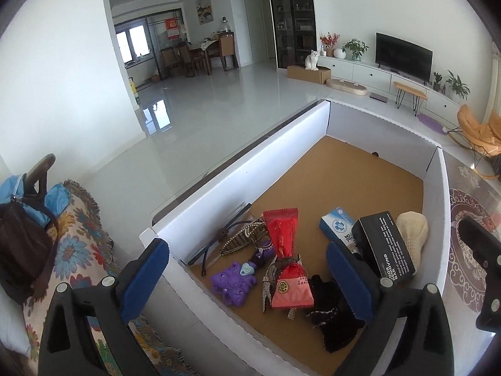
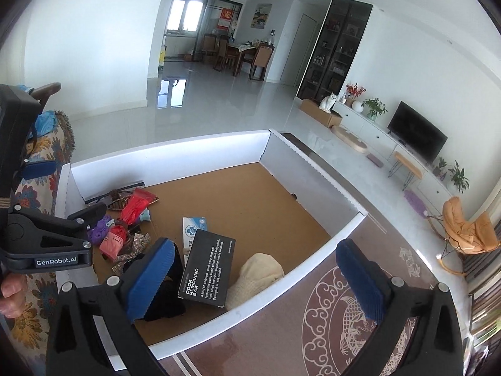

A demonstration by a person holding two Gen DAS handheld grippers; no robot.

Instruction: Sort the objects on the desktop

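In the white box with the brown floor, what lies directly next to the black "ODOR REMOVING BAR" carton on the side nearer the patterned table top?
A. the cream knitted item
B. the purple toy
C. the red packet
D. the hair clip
A: in the right wrist view the cream knitted item lies against the black carton by the box wall, while the purple toy and red packet lie at the far side.

white walls (image 1: 391,0), glossy tiled floor (image 1: 219,103), dark television (image 1: 404,54), daylit windows (image 2: 184,15).
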